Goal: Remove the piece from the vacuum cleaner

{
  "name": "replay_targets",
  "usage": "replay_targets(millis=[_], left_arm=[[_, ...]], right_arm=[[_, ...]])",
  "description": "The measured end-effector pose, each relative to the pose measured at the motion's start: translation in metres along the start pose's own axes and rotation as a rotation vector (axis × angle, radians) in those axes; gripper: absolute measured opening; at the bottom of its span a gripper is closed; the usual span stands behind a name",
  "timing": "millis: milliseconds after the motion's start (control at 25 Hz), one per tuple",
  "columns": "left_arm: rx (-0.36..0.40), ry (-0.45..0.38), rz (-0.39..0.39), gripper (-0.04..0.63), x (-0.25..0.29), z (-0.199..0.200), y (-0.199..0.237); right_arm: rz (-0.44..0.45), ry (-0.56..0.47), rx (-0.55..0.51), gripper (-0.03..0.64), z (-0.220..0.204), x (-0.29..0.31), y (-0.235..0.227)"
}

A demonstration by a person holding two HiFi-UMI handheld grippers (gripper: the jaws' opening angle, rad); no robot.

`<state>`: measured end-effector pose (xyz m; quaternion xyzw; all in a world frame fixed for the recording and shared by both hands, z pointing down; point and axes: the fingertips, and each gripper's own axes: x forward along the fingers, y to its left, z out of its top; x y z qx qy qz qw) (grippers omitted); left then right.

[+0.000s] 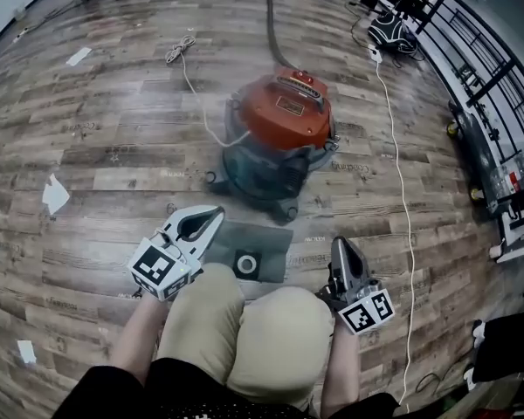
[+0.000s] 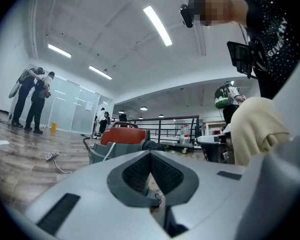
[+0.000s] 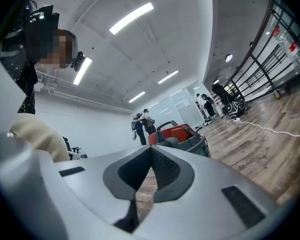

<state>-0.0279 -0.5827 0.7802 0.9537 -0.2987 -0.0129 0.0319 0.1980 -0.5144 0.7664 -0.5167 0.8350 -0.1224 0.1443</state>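
A round grey vacuum cleaner with an orange lid [image 1: 279,142] is pictured standing mid-floor on wood-patterned flooring [image 1: 113,147]. A flat grey rectangular filter bag [image 1: 266,238] is laid just before it, between the machine and the person's beige-trousered knees [image 1: 253,330]. The left gripper [image 1: 217,213] is held at the bag's left corner, the right gripper [image 1: 340,244] near its right side. A dark hose [image 1: 273,24] is run away behind the cleaner. A white cable [image 1: 396,173] is laid along its right, towards black metal railings [image 1: 480,77]. White paper scraps [image 1: 55,195] are scattered at left.
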Motion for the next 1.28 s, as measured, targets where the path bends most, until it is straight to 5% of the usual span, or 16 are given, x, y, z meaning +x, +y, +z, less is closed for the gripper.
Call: replay_targets(millis=[1280], left_arm=[[0.017,0.023,-0.026,0.008,0.006,-0.005,-0.015]], right_arm=[[0.163,0.032,-0.092,0.009,-0.001,0.002,0.032]])
